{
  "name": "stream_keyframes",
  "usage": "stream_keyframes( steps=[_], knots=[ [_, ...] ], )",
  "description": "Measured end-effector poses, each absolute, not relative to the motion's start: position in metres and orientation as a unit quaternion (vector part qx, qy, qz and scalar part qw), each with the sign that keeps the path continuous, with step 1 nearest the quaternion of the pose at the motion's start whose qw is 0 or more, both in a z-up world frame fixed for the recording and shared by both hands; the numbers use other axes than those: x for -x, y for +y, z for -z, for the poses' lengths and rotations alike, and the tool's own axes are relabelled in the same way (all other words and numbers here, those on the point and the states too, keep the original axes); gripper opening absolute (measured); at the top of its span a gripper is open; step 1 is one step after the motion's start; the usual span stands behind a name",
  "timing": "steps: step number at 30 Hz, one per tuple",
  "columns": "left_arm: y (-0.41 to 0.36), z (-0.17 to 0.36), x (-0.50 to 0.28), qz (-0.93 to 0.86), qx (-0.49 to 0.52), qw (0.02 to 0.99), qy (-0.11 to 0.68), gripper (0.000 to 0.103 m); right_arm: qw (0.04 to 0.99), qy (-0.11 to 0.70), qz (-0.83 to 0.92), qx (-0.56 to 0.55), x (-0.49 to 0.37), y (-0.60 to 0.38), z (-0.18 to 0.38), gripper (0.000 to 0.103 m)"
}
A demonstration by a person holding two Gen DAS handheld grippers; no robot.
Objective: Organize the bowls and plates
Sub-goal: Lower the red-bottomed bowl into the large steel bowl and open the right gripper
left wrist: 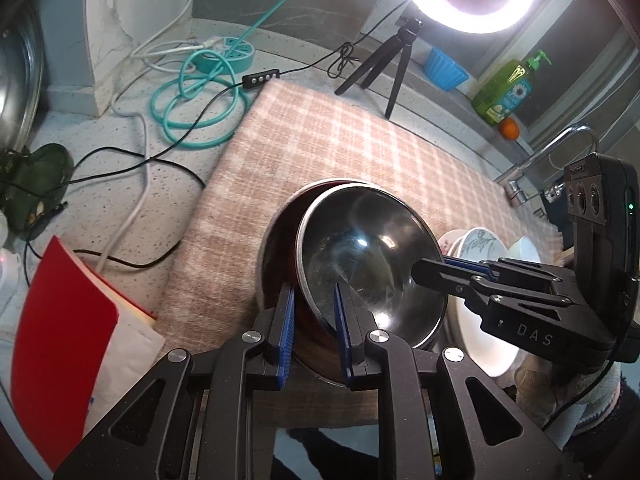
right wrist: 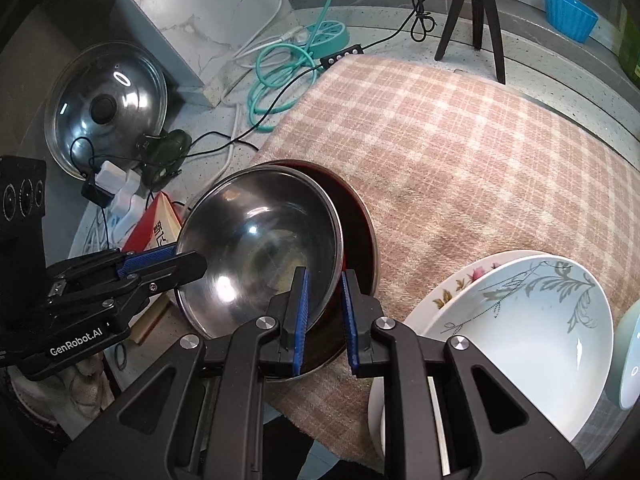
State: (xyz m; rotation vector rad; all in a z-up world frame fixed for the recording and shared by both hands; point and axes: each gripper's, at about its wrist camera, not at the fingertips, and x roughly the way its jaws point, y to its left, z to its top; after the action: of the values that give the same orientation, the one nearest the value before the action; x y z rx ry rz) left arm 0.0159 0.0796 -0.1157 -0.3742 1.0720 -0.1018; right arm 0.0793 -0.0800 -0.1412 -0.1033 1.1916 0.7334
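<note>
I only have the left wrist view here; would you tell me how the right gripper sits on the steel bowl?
Observer: The right gripper is shut on the steel bowl, across its near rim: one pad inside, the other between it and the red-lined bowl.
Operator: Thank you. What is the dish behind that gripper?
Observer: A white bowl with a grey leaf pattern, resting on a flowered plate.
Operator: And the metal thing at my far left?
Observer: A glass pot lid with a black knob.
</note>
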Motion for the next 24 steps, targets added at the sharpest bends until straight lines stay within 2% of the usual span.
stream_keyframes(
  steps=[19, 23, 24],
  knots=[
    [0.0773, 0.1234, -0.0188, 0.051, 0.153, 0.836, 0.525, 0.017, 0.768, 0.544, -0.328, 0.081, -0.0782, -0.0714, 0.1467, 0.017],
    [0.0754, 0.1239, -0.0197, 0.049, 0.151, 0.834, 0.528, 0.017, 0.769, 0.542, -0.328, 0.080, -0.0797, -0.0725, 0.1460, 0.019],
    [0.0748, 0.1239, -0.0200, 0.049, 0.152, 0.833, 0.530, 0.017, 0.768, 0.544, -0.329, 0.074, -0.0810, -0.0735, 0.1460, 0.025]
  ],
)
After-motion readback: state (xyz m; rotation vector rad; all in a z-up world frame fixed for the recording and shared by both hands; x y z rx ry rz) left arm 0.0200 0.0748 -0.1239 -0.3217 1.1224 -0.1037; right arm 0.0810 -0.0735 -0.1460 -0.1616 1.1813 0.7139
